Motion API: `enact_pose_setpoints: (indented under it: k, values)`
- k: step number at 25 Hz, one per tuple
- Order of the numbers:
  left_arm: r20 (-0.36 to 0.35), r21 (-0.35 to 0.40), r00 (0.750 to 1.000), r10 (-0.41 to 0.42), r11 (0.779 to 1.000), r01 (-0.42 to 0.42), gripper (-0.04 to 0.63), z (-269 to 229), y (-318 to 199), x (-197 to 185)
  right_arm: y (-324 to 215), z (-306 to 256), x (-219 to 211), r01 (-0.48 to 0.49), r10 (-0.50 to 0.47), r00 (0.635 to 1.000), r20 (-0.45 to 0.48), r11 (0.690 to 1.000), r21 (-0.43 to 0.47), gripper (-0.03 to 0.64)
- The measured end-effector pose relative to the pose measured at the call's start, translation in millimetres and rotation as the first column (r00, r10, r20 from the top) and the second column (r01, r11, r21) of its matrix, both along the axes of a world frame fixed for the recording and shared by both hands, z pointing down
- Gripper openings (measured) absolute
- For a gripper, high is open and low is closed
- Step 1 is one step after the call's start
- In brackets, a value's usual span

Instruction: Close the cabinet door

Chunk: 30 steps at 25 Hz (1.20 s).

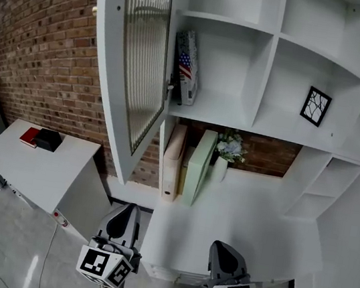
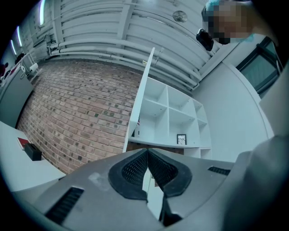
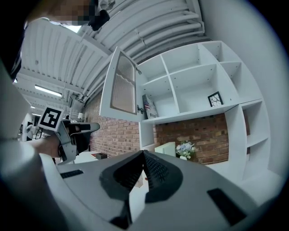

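Brick wall point(image 1: 39, 50) runs behind the white shelving point(image 1: 266, 72), whose ribbed-glass cabinet door point(image 1: 138, 65) stands swung wide toward me, and I hold my left gripper point(image 1: 126, 213) and right gripper point(image 1: 222, 252) low, well below it, jaws pressed together and empty, since I judge a push needs no grip.

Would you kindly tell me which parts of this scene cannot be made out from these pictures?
- Cabinet door: top cut off by the head view's upper edge; the left gripper view shows it edge-on, hiding its glass.
- Book on the shelf: title too small in every view.
- Red and black items on the side table: too small to identify.
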State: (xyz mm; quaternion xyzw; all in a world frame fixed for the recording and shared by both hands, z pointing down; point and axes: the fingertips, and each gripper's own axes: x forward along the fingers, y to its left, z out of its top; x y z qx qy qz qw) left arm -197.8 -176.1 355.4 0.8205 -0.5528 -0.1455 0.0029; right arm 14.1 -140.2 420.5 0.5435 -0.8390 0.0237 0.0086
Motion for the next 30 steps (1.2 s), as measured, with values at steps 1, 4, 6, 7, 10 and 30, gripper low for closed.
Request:
enact_pose_setpoints:
  k: [1, 4, 6, 7, 10, 30]
  values:
    - [-0.003, 0.004, 1.000, -0.008, 1.000, 0.008, 0.014, -1.3, 0.6, -2.5, -0.9, 0.2, -1.1, 0.003, -0.003, 1.000, 0.001, 1.000, 0.000, 0.000]
    - [-0.013, 0.013, 0.999, -0.031, 0.999, 0.031, 0.014, -4.7, 1.7, -10.6, -2.7, 1.6, -6.9, 0.023, -0.023, 1.000, 0.007, 1.000, 0.001, 0.002]
    - [-0.021, 0.023, 0.999, -0.039, 0.999, 0.040, 0.014, -8.3, 1.9, -14.9, -3.4, 0.2, -9.6, 0.039, -0.039, 0.999, 0.006, 0.999, 0.007, 0.001]
    - [-0.026, 0.030, 0.999, -0.041, 0.999, 0.042, 0.014, -10.8, 1.8, -16.3, -3.9, -0.7, -9.5, 0.044, -0.044, 0.999, 0.005, 0.999, 0.009, 0.001]
    - [-0.027, 0.051, 0.998, -0.055, 0.997, 0.056, 0.015, -19.1, -0.8, -19.0, -7.7, -1.4, -5.0, 0.049, -0.049, 0.999, 0.007, 0.999, 0.010, 0.000]
    - [0.017, 0.092, 0.998, -0.060, 0.994, 0.058, 0.129, -55.3, -29.0, -21.2, -31.2, -15.9, 6.5, 0.032, -0.034, 0.999, 0.028, 0.998, 0.046, 0.002]
